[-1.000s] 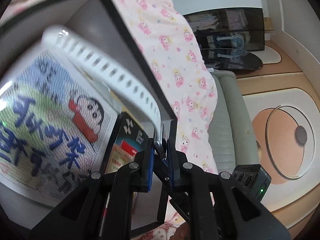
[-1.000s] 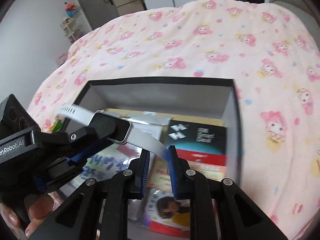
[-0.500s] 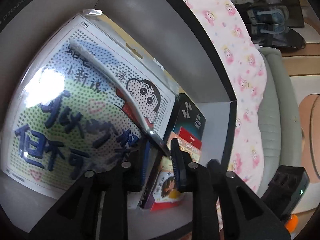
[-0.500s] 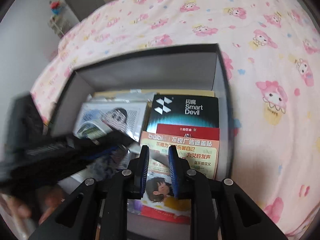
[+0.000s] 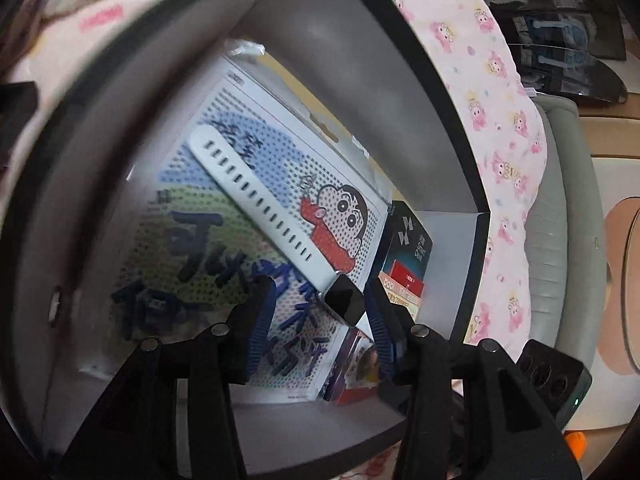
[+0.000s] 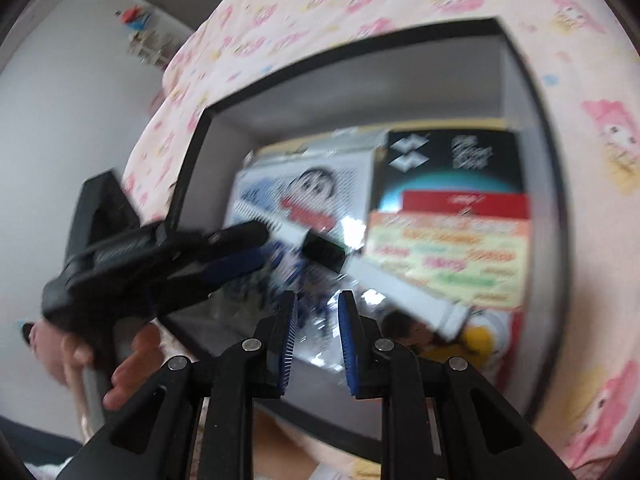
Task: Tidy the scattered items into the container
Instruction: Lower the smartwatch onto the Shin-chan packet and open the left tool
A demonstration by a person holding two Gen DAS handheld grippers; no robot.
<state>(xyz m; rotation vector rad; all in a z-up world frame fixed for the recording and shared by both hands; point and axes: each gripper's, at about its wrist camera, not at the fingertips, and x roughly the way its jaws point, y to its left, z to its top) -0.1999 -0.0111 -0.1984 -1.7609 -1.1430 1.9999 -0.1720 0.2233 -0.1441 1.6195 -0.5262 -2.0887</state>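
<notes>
Left wrist view: left tool (image 5: 318,312) spread wide, holding nothing.
Watch (image 5: 276,232): lying inside box (image 5: 400,80), on cartoon sheet (image 5: 224,240).
Right tool (image 6: 316,340): narrow gap, empty.
Risk: withdrawing fingers could snag strap, dragging watch back out.

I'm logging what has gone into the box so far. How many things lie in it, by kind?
Smartwatch: 1
Flat printed packs: 4 (cartoon bead board, black pack, red pack, orange pack)
Total: 5, in the box.
</notes>
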